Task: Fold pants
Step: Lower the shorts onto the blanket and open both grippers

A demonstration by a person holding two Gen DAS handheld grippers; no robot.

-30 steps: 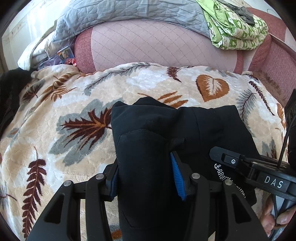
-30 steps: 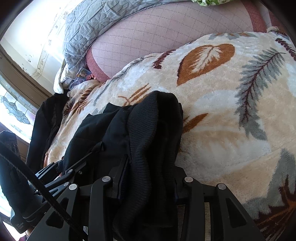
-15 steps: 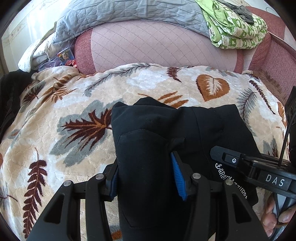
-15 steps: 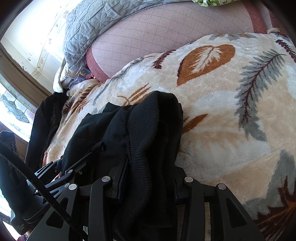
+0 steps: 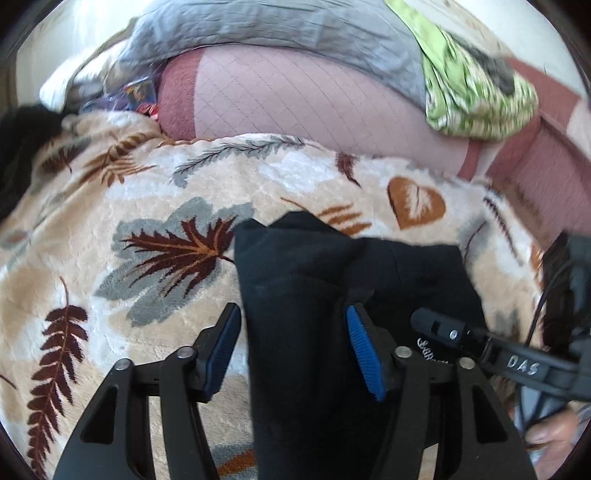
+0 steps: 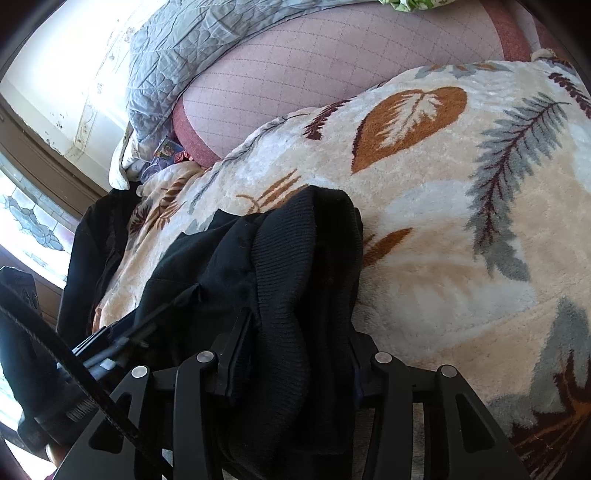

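Black pants (image 5: pixel 332 266) lie folded on a leaf-print blanket (image 5: pixel 147 332). My left gripper (image 5: pixel 291 314) straddles their left part and its jaws are opening. The left blue pad (image 5: pixel 221 343) stands clear of the cloth, while the right pad (image 5: pixel 360 347) lies against it. In the right wrist view the pants (image 6: pixel 295 240) show a ribbed waistband bunched between the fingers of my right gripper (image 6: pixel 301 325). Its jaws are opening slightly, with the cloth still touching both fingers. The right gripper's tool (image 5: pixel 517 363) reaches in over the pants' right side.
A pink quilted sofa back (image 5: pixel 295 96) rises behind the blanket, with a grey quilt (image 5: pixel 277 29) and a green patterned cloth (image 5: pixel 476 96) on top. Another dark garment (image 6: pixel 96 258) hangs at the blanket's left edge, beside a window (image 6: pixel 29 221).
The left gripper's jaws have spread, and its left pad has come off the pants. That view has shifted and rolled a little. The right gripper's jaws have widened slightly, still around the waistband.
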